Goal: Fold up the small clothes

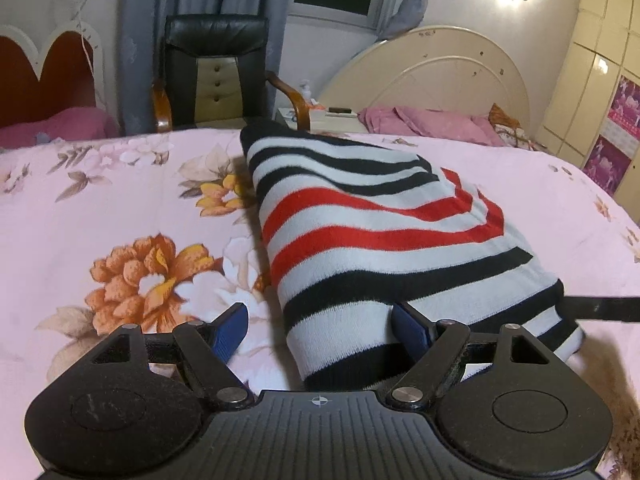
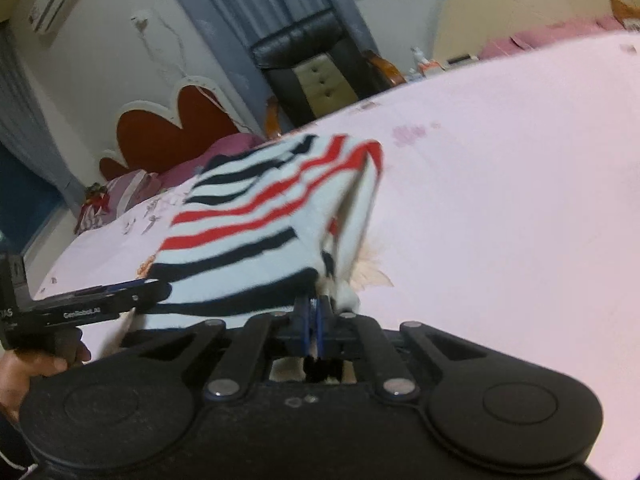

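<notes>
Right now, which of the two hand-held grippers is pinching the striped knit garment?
The right hand-held gripper: shut on the red, black and white striped knit garment's edge. The left hand-held gripper stands open.

Sweater [image 1: 372, 232] is white with black and red stripes, bed sheet [image 1: 100, 208] is pale pink with orange flowers, gripper pads [image 1: 230, 330] are blue.

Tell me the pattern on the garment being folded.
The striped garment has white, black and red horizontal stripes, clearest in the left wrist view.

"GenRobot.AI" on the left hand-held gripper [image 2: 120, 298]
</notes>
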Tool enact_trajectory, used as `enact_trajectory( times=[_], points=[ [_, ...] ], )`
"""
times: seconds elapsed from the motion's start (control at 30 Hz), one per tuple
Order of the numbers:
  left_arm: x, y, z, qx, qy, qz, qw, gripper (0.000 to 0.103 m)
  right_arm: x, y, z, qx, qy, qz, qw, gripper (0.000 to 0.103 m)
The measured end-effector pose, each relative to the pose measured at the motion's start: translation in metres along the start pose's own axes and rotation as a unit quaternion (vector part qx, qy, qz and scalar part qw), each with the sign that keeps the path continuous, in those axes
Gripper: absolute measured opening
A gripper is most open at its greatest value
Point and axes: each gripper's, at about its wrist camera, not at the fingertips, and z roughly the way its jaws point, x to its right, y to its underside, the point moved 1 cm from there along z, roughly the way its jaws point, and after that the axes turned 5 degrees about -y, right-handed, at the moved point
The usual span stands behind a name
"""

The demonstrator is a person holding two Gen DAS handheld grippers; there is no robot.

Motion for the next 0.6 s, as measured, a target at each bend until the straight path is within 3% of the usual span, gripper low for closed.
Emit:
enact_trajectory(
  times=[0.27, 0.37, 0.43, 0.47, 0.5, 0.57, 0.6],
  points=[
    [-0.004, 0.012, 0.008, 0.005, 0.004, -0.022, 0.9997, 0.079, 0.004, 0.015, 0.009, 0.0, 0.01, -0.012, 1.0, 0.005],
    [-0.001, 0.013, 0.01, 0.014, -0.016, 0.0, 0.9998, 0.089, 0.002, 0.016, 0.01, 0.0, 0.016, -0.028, 0.999, 0.005],
    [0.0, 0.014, 0.012, 0.017, -0.029, 0.004, 0.9994, 0.1, 0.001, 0.016, 0.01, -0.001, 0.018, -0.03, 0.999, 0.006],
    [-0.003, 0.012, 0.013, 0.013, -0.03, -0.003, 0.9994, 0.102, 0.001, 0.015, 0.009, -0.002, 0.021, -0.028, 0.999, 0.011],
    [-0.006, 0.008, 0.011, 0.006, -0.026, -0.013, 0.9996, 0.102, 0.001, 0.013, 0.007, -0.002, 0.026, -0.024, 0.999, 0.022],
    [-0.011, 0.0, -0.005, 0.011, -0.026, -0.038, 0.9989, 0.102, 0.004, 0.005, -0.011, 0.03, 0.025, 0.006, 0.999, 0.025],
    [-0.012, -0.002, -0.017, 0.029, -0.022, -0.041, 0.9985, 0.102, 0.004, 0.001, -0.023, 0.055, 0.016, 0.014, 0.998, 0.02]
  ],
)
